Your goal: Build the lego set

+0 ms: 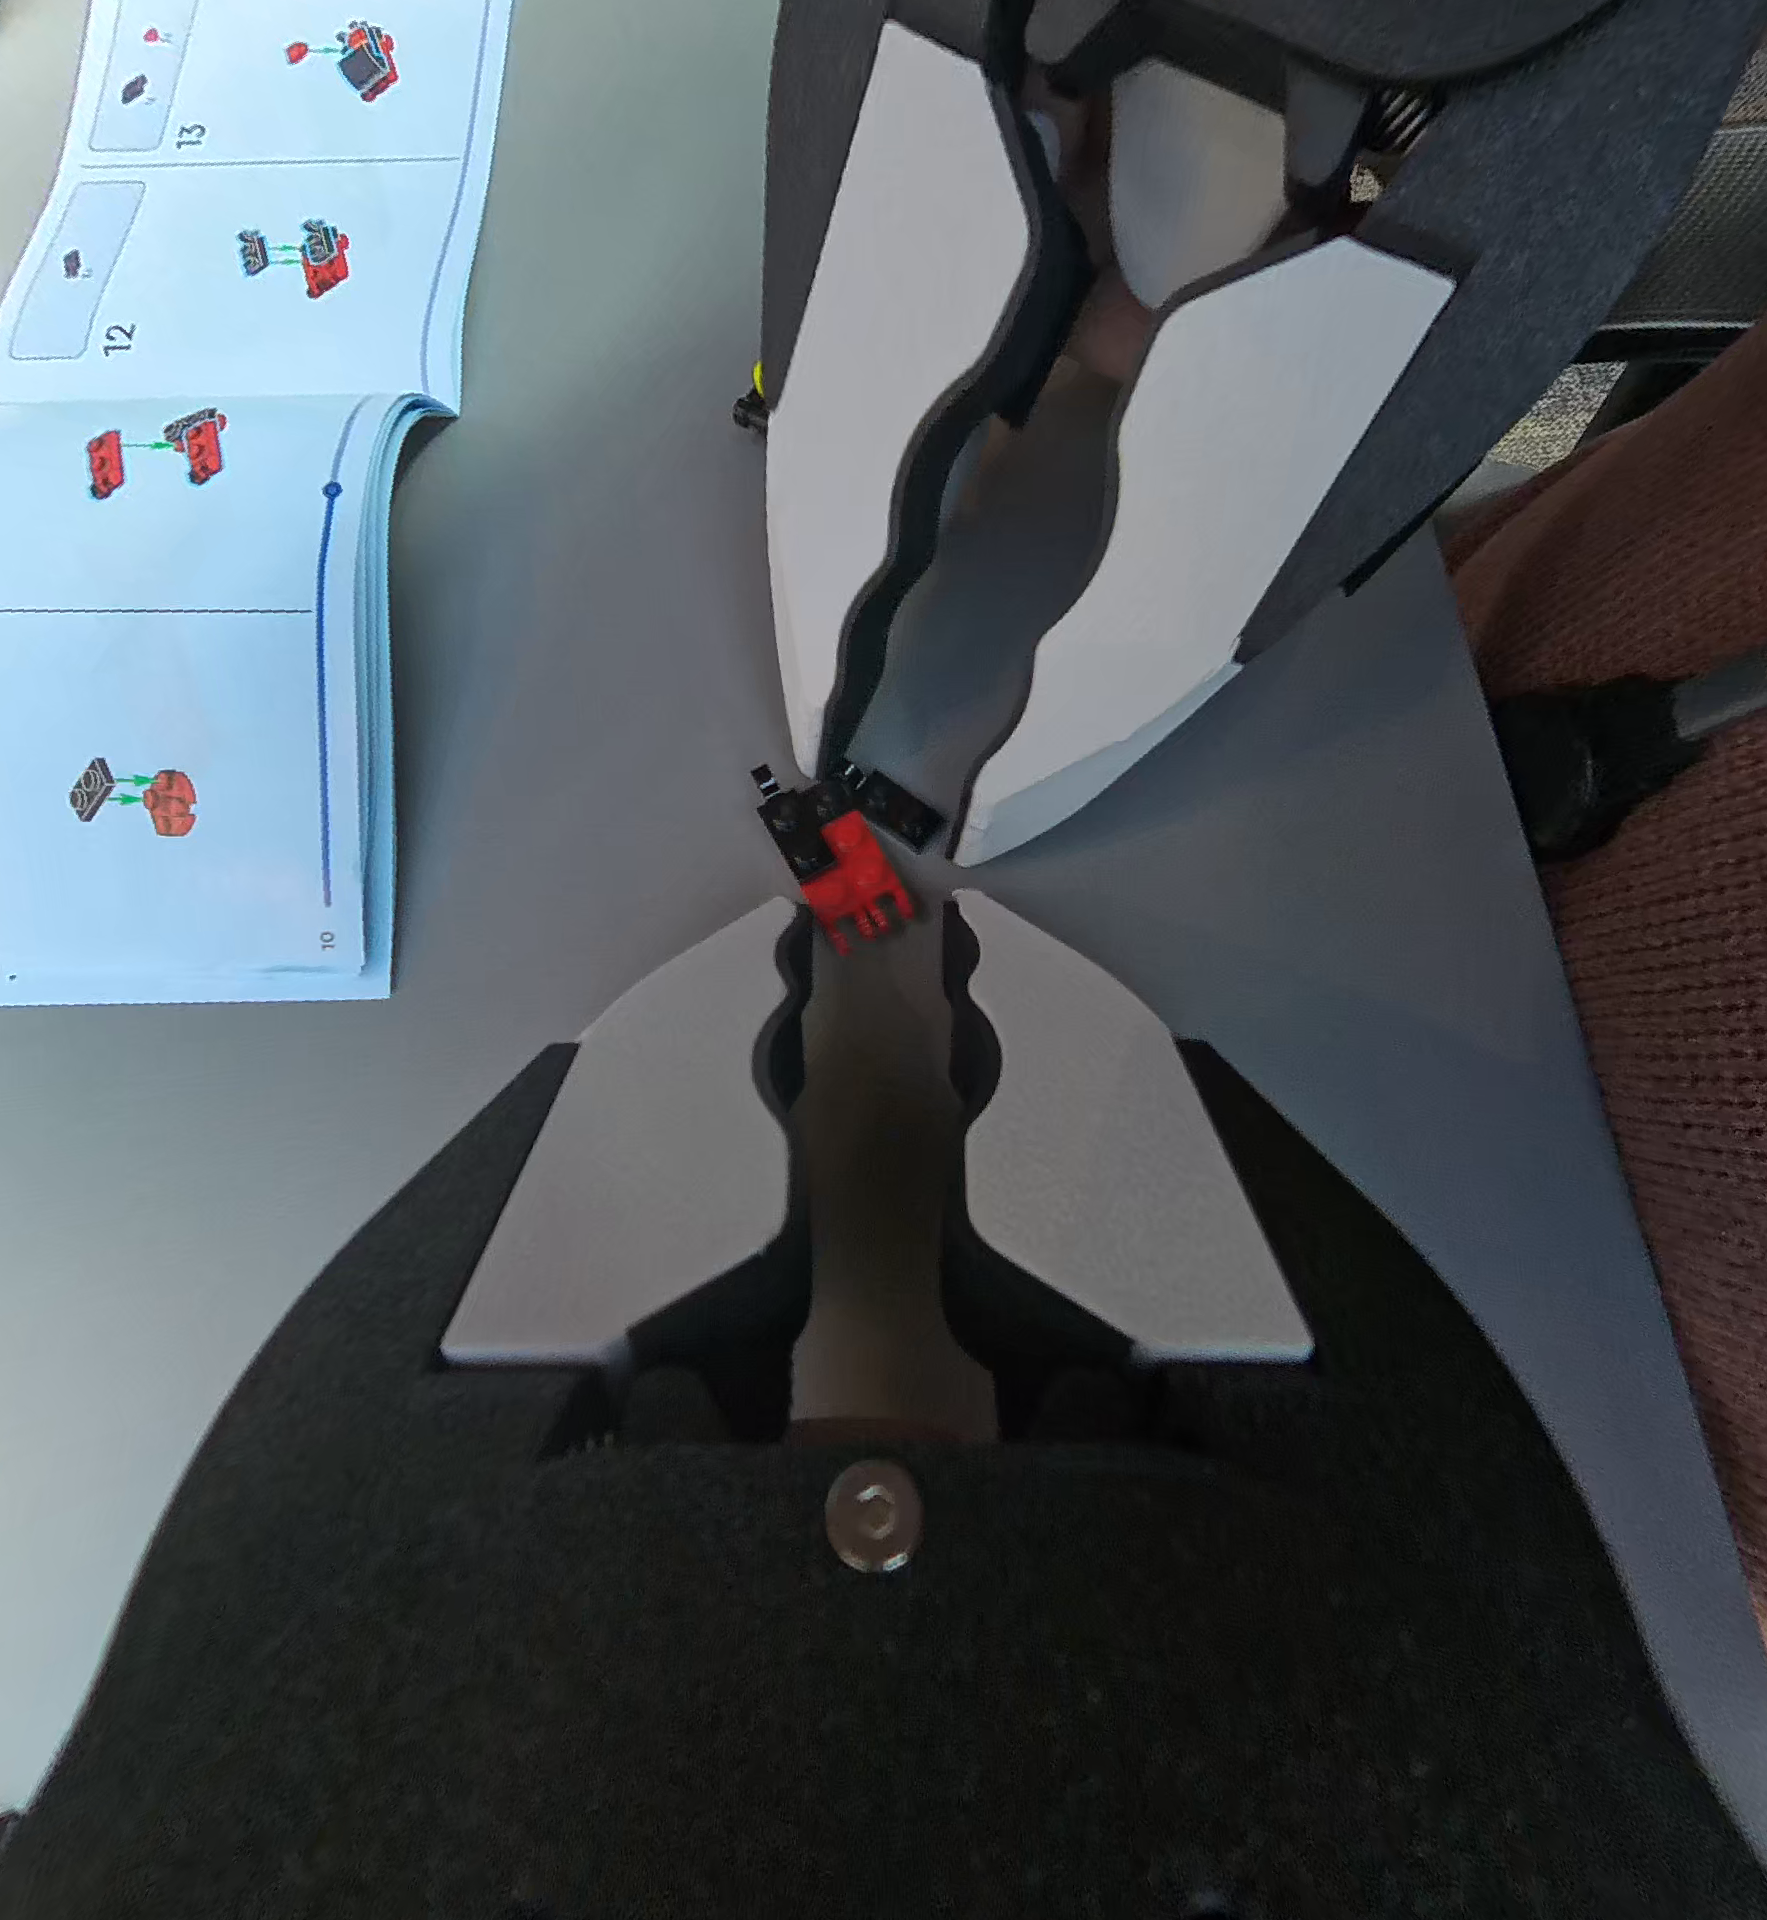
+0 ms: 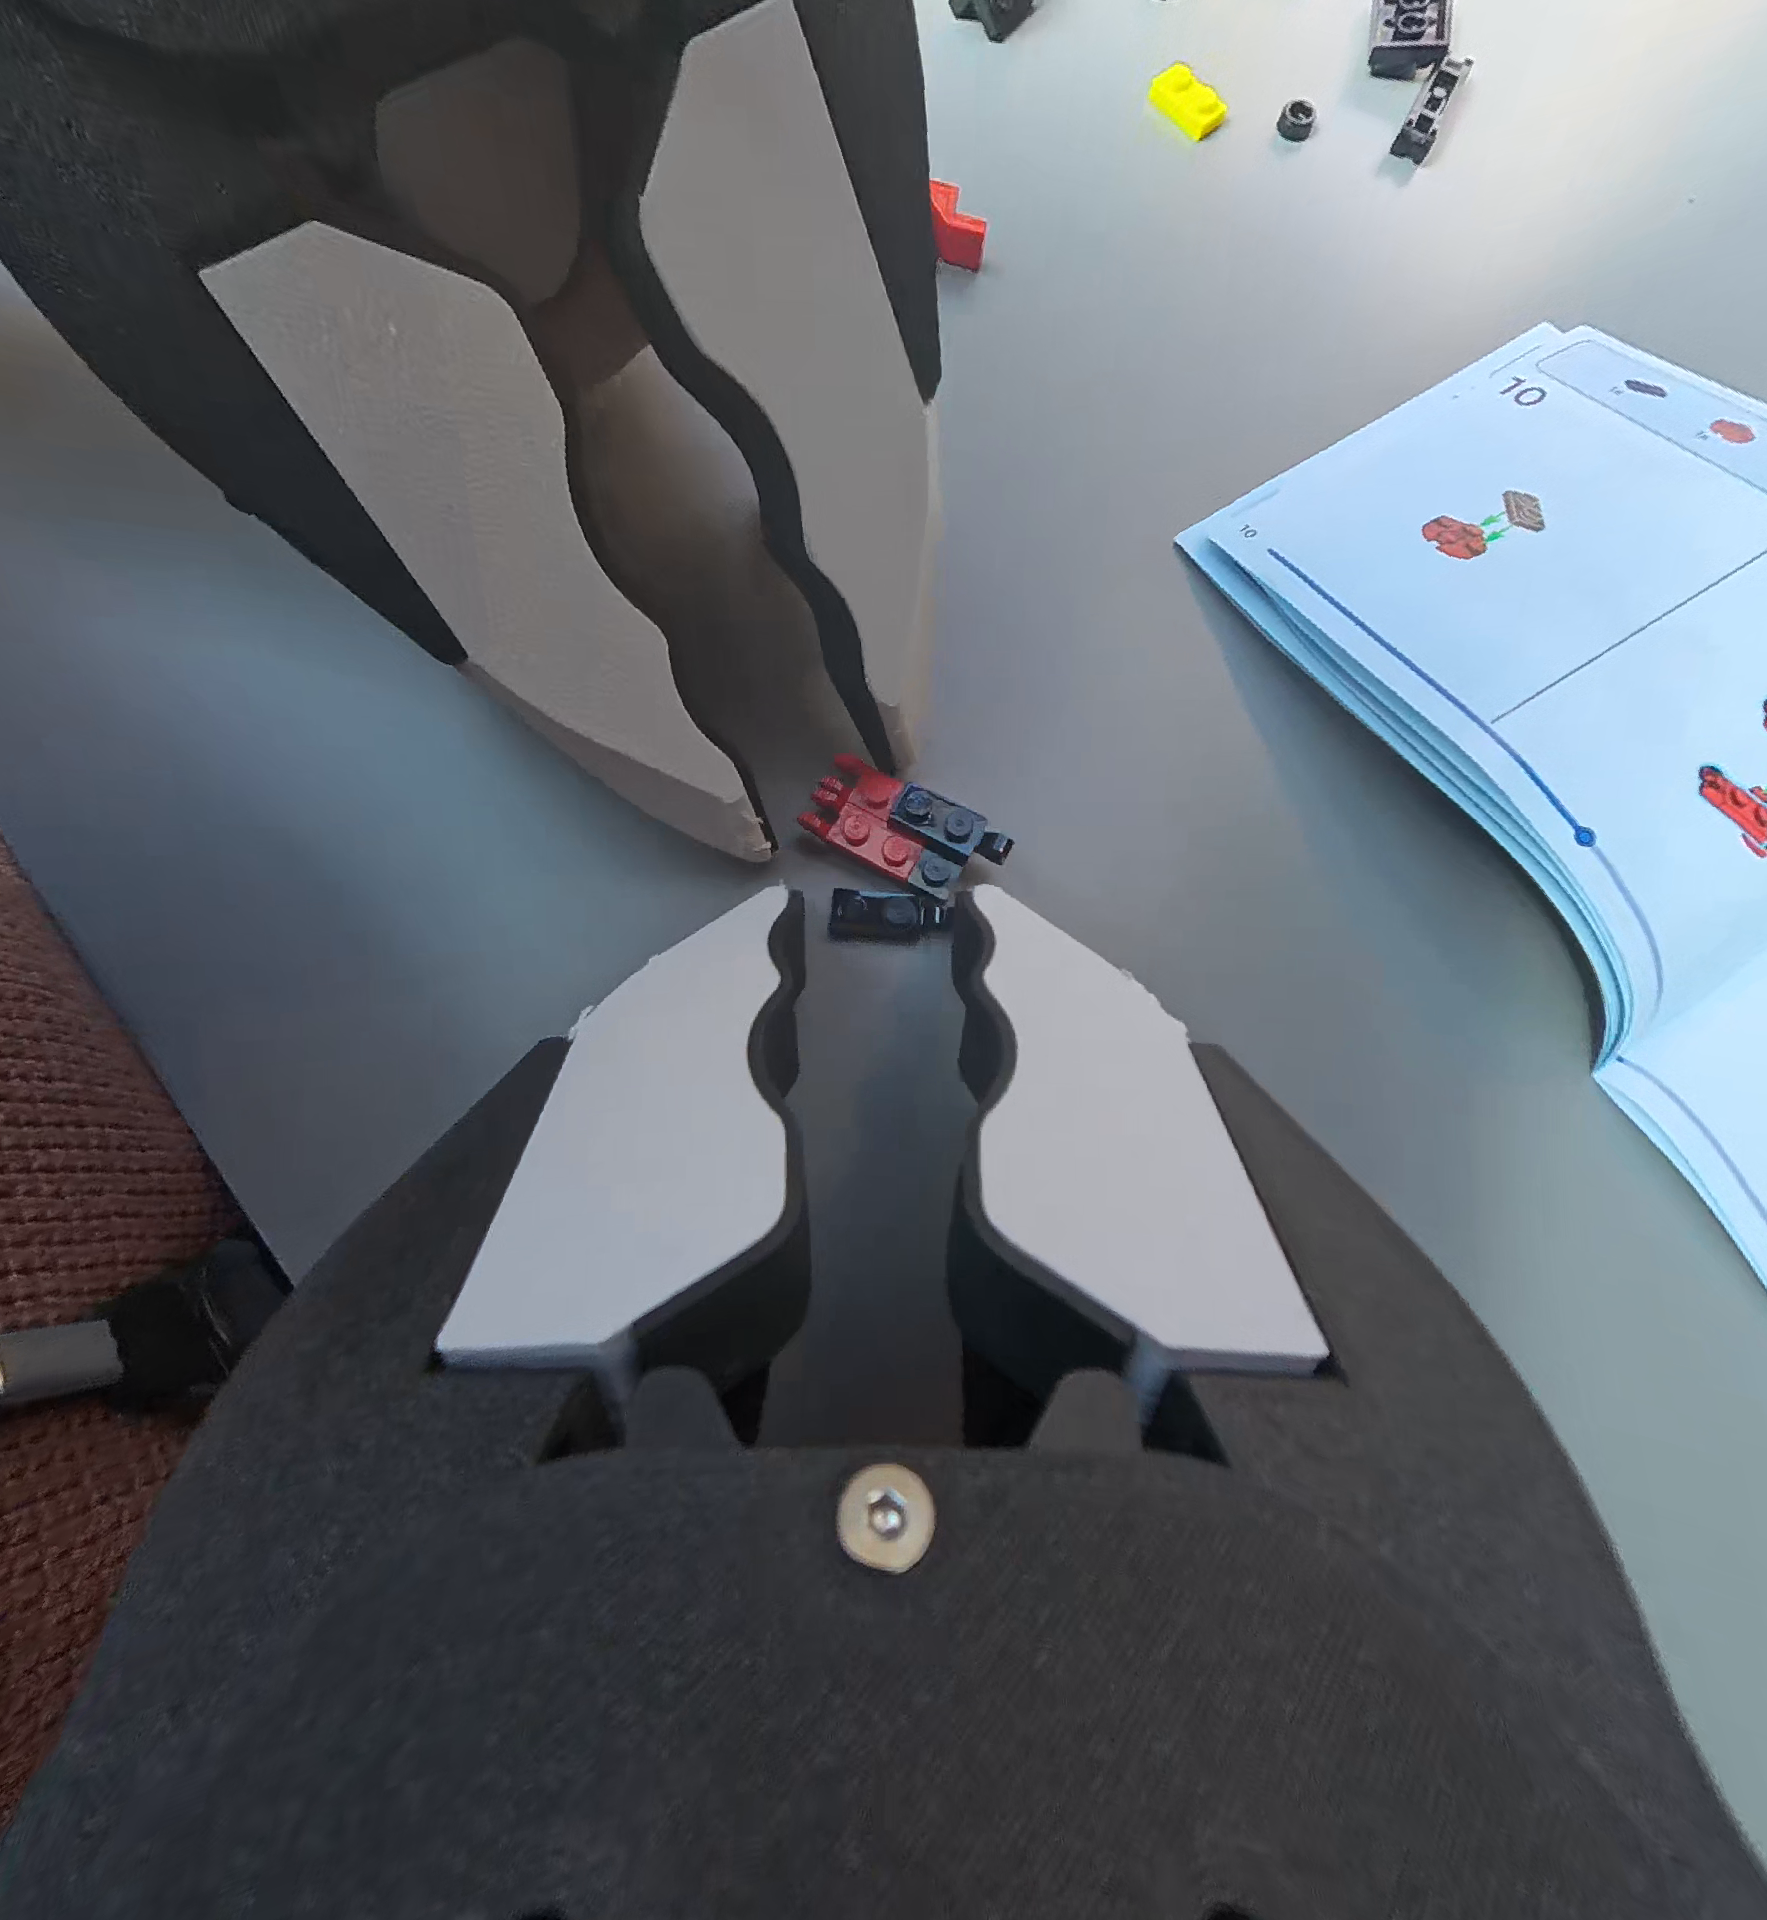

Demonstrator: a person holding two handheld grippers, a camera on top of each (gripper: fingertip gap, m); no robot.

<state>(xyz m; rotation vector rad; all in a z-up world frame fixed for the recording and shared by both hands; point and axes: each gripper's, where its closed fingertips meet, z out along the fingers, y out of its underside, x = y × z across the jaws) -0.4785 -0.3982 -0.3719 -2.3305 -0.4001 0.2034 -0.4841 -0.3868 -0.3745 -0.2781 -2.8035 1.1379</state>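
Note:
A small red and black assembly [image 1: 843,857] lies on the grey table [image 1: 567,644], studs up; it also shows in the right wrist view [image 2: 894,831]. My left gripper [image 1: 874,906] points down at it, jaws narrowly apart around its red clip end, with a sliver of table showing beside the piece. A loose black plate [image 2: 884,914] lies against the assembly's black end. My right gripper [image 2: 879,896] faces the left one, jaws narrowly apart around this plate [image 1: 900,805]. The tips of the two grippers nearly meet.
An open instruction booklet [image 1: 183,675] lies beside the work spot [image 2: 1585,675]. Loose pieces lie farther off: a yellow brick [image 2: 1188,101], a red piece [image 2: 957,223], a black round piece [image 2: 1300,117] and black parts [image 2: 1419,62]. A dark red knit sleeve [image 1: 1710,1039] is at the table edge. My two grippers' fingertips are within a few centimetres of each other. The work spot [image 2: 1585,675] is about 11 cm from my right fingertips. Seen from the left wrist view [image 1: 206,606] as well.

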